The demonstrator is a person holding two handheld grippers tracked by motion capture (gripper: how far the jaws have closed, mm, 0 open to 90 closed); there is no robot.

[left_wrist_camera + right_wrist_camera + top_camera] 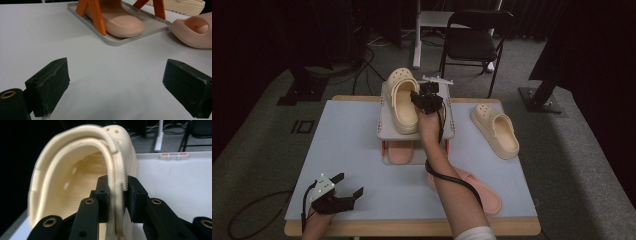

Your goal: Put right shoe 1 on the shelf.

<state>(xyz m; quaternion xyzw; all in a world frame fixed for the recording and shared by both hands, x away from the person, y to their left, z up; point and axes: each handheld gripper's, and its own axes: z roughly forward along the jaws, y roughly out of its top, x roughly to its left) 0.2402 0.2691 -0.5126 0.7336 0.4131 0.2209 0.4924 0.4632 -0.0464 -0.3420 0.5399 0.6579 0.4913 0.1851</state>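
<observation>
Four shoes are in play, and the work is judged about half done. One cream clog (pixel 400 100) lies on the top shelf (pixel 447 131) of a small two-level rack at the far middle of the table, with its side wall clamped between the jaws of the right gripper (pixel 428 100); in the right gripper view the pads are seen pressed on either side of the clog's rim (pixel 119 192). Whether the clog has been fully set down or is just being released cannot be told. One pink slipper (pixel 400 150) is already stowed on the lower tray, between the rack's orange legs (pixel 93 15). Left to be stowed, it seems, are the second cream clog (pixel 495 130), lying on the table to the right of the rack, and the second pink slipper (pixel 484 192), lying near the front edge under the right forearm. The left gripper (pixel 346 188) is held low at the near left corner, its jaws wide apart and nothing between them. A pale blue-white mat (pixel 342 150) is laid over the wooden table (pixel 412 228). Grey carpet, trailing cables, a black folding chair (pixel 472 40) and dark curtains are seen beyond the far edge.
</observation>
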